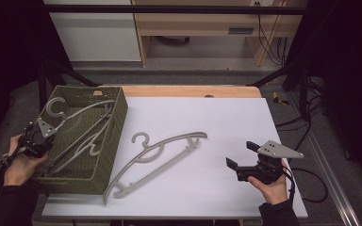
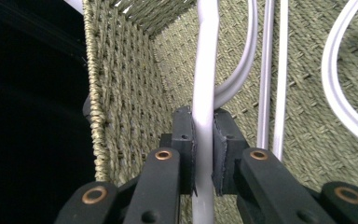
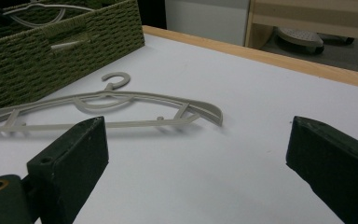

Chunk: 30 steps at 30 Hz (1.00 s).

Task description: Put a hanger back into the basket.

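Table (image 1: 245,117) (white-topped): basket (image 1: 111,150), hanger (image 1: 160,155).

Basket (image 1: 104,155) at table (image 1: 245,117) left, hangers (image 1: 82,136) inside, probably two; another hanger (image 1: 162,153) just right.

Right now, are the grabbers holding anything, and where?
The left gripper pinches a grey hanger by one thin bar, inside the green woven basket. The right gripper holds nothing.

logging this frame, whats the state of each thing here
left gripper: shut on a hanger bar, inside the basket
right gripper: open, holding nothing, over the table
held hanger: clamped between the pads, in the basket
table hanger: lying flat on the table, untouched, one end by the basket
basket: upright, open top, hangers inside
table: white top
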Tool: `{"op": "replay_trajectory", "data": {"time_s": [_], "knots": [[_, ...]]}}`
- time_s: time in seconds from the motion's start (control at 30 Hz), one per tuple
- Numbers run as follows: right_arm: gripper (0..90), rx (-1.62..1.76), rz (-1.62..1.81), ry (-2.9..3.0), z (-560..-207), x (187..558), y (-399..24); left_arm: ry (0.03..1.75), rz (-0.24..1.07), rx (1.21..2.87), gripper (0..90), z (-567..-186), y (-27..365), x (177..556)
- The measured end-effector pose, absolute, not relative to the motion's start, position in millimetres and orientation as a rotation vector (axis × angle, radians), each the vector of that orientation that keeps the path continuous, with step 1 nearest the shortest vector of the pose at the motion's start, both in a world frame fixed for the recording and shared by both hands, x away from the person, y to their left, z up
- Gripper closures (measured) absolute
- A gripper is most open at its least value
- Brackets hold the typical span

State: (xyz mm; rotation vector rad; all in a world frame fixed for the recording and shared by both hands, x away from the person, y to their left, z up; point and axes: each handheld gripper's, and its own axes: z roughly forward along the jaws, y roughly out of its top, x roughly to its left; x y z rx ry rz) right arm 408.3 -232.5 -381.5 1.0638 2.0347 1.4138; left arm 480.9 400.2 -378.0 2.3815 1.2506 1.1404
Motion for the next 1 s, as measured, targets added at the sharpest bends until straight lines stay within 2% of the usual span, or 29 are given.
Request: {"op": "replay_trajectory", "data": {"time_s": [0.23,0.4,0.5,0.67,1.0], "knots": [[5.8,1.063,1.414,2.035,-381,408,-233,1.226,0.939,2.383,78.6,-372,398,473],[5.8,1.058,1.413,2.043,-381,408,-232,1.210,0.845,2.382,76.8,-373,393,468],[5.8,1.057,1.414,2.043,-381,408,-232,1.211,0.764,2.376,72.5,-374,392,467],[5.8,1.062,1.415,2.041,-381,408,-232,1.226,0.716,2.384,70.1,-377,390,467],[5.7,1.059,1.413,2.045,-381,408,-231,1.215,0.647,2.389,57.4,-380,386,464]]}}
